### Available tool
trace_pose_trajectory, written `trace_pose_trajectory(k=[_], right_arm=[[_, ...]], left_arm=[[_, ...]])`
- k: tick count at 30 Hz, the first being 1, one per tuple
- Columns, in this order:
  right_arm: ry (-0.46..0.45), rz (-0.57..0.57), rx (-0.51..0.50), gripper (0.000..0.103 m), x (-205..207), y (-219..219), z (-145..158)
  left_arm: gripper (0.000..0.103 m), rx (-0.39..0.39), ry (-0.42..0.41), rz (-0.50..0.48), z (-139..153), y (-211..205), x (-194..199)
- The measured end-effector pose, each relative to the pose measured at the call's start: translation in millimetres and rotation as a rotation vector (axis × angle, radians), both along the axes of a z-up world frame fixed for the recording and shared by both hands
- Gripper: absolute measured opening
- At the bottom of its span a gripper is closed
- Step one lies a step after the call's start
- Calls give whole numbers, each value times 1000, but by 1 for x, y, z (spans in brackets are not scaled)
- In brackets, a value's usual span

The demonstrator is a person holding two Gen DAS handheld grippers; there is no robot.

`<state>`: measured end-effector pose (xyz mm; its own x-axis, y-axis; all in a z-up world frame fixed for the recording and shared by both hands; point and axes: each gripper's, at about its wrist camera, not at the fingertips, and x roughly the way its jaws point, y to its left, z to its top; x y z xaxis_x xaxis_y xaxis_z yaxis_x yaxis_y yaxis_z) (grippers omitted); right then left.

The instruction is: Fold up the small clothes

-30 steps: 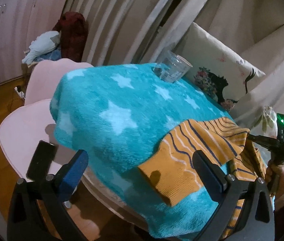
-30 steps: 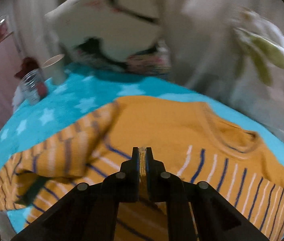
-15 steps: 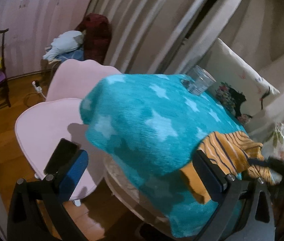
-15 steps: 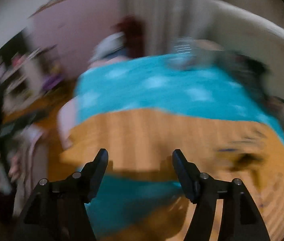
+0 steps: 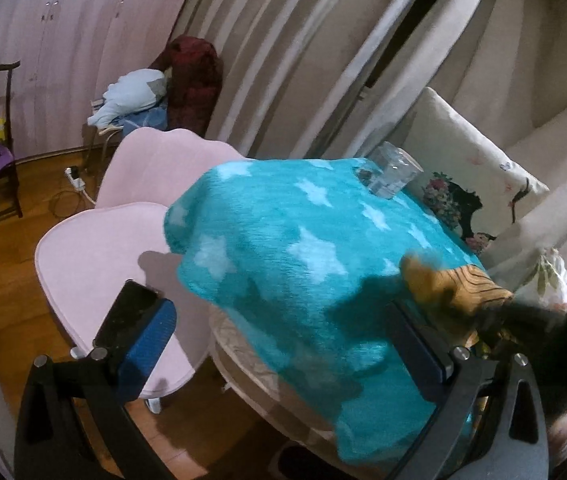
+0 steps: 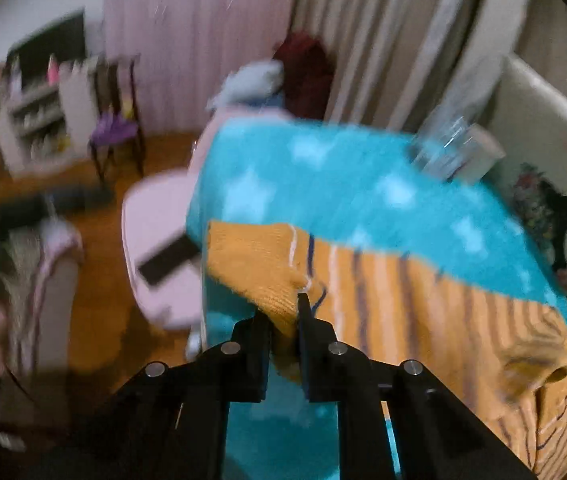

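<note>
While its two black fingers pinch a fold of orange knit between them, the right claw point(image 6: 283, 316) sits low at the near edge of the counter, clamped on the striped sweater point(image 6: 423, 304). The pinched part is a plain orange flap, a sleeve or hem end, which stands slightly raised above the rest of the garment. From there the sweater spreads to the right across the counter, its white and navy stripes running across the knit, and its far right part bunches and hangs over the edge. It lies on a turquoise fleece blanket point(image 6: 343, 184) patterned with pale stars, which covers the counter and drapes down its sides. A clear glass jar point(image 6: 447, 152) stands on the blanket at the far side, well apart from the sweater.

The left claw point(image 5: 283, 340) is held off the near left side of the counter with its fingers wide apart and nothing between them; one carries a blue pad point(image 5: 147, 344). In the left wrist view the sweater point(image 5: 455, 288) shows only as a blurred orange bunch at the right edge of the blanket point(image 5: 283, 248), beyond the right-hand finger. The jar point(image 5: 391, 176) stands at the far corner, near a floral cushion point(image 5: 479, 184). Two pink chairs point(image 5: 95, 264) stand beside the counter, in front of pale curtains point(image 5: 283, 52).
</note>
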<state>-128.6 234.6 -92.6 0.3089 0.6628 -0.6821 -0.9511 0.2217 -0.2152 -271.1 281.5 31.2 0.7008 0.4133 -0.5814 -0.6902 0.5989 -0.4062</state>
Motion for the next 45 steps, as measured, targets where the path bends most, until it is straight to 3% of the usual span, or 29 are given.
trace_pose_trajectory(k=[4,7,8,11,14,18,19,21,22,23,26,27,30,32,37,39,41,45], right_arm=[[12,-116,212,11,26,-39,74],[38,-276,383,11,73,-95,130],[60,-368,451,11,100,-130,149],[121,-597,541,11,160,-217,165],[190,-802,558,12,205,-295,147],[311,-1023,498,15,252,-379,82],[383,-1058,477,15,265,-395,60],[525,-1152,457,27,281,-427,25],[577,-1189,476,28,282,-444,13],[594,-1198,500,31,277,-456,8],[604,-1120,586,58,248,-491,16],[615,-1086,612,61,240,-499,19],[621,-996,641,62,202,-532,29],[544,-1005,590,64,173,-549,34],[250,-1141,279,72,105,-571,28],[244,-1135,236,73,85,-575,13],[287,-1098,258,73,72,-576,-2],[314,-1044,329,73,92,-561,-9]], left_arm=[[103,35,-4,-62,14,-17,15],[103,77,-1,-104,24,-33,27],[103,87,-1,-113,27,-37,30],[103,116,-2,-136,33,-50,42],[103,117,-5,-182,34,-60,59],[103,56,-9,-321,31,-78,95],[103,43,-3,-363,30,-86,107],[103,42,17,-407,28,-101,127],[103,54,33,-428,28,-110,138],[103,69,49,-447,27,-118,147],[103,96,97,-480,22,-135,173],[103,95,111,-494,17,-140,181],[103,75,154,-526,2,-149,204],[103,66,182,-540,-8,-151,217],[103,65,267,-551,-32,-155,245],[103,117,292,-545,-36,-161,248],[103,168,329,-549,-41,-167,250],[103,263,346,-543,-48,-176,252]])
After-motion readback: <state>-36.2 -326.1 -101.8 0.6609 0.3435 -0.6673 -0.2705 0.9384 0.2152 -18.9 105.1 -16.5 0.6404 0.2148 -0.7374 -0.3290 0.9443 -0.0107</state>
